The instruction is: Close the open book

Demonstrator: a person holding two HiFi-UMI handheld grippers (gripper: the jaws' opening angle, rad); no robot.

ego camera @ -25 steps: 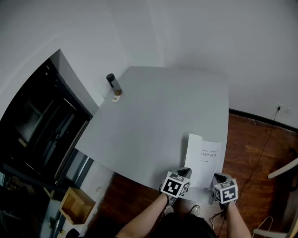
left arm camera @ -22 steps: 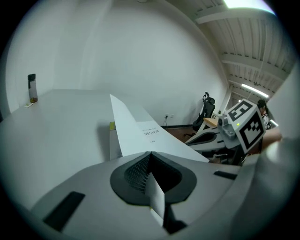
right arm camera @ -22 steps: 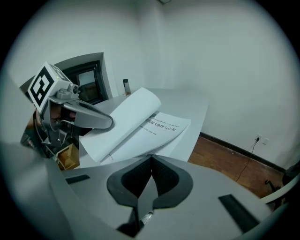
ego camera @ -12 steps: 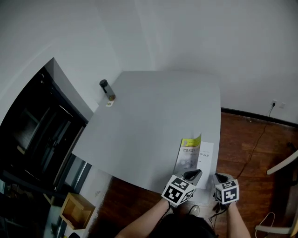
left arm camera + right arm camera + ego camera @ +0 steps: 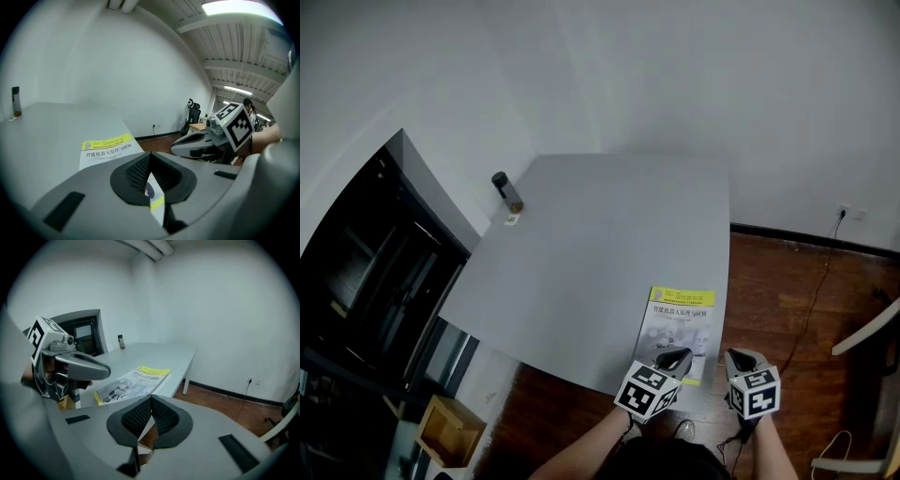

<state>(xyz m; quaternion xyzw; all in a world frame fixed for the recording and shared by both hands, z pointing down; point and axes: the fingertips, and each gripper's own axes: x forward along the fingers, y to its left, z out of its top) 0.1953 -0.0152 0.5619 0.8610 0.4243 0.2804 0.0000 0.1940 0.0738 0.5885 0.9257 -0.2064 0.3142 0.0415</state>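
White walls (image 5: 694,84) met in corner behind grey table (image 5: 600,234). Dark window (image 5: 366,281) set at left. Wood floor (image 5: 787,291) laid at right, bordered by black skirting (image 5: 806,241). Ceiling light (image 5: 239,6) lit.

There is one bench (image 5: 600,244). One book (image 5: 678,333) lies on the bench, by its near edge. One dark bottle (image 5: 505,189) stands at the bench's far left corner. One small tag (image 5: 512,220) lies on the bench just beside that corner. There are two grippers at the bench's near edge, the left gripper (image 5: 673,358) and the right gripper (image 5: 738,359). One brown box (image 5: 450,431) sits on the floor to the left of the bench. One socket (image 5: 844,212) is on the wall to the right of the bench.
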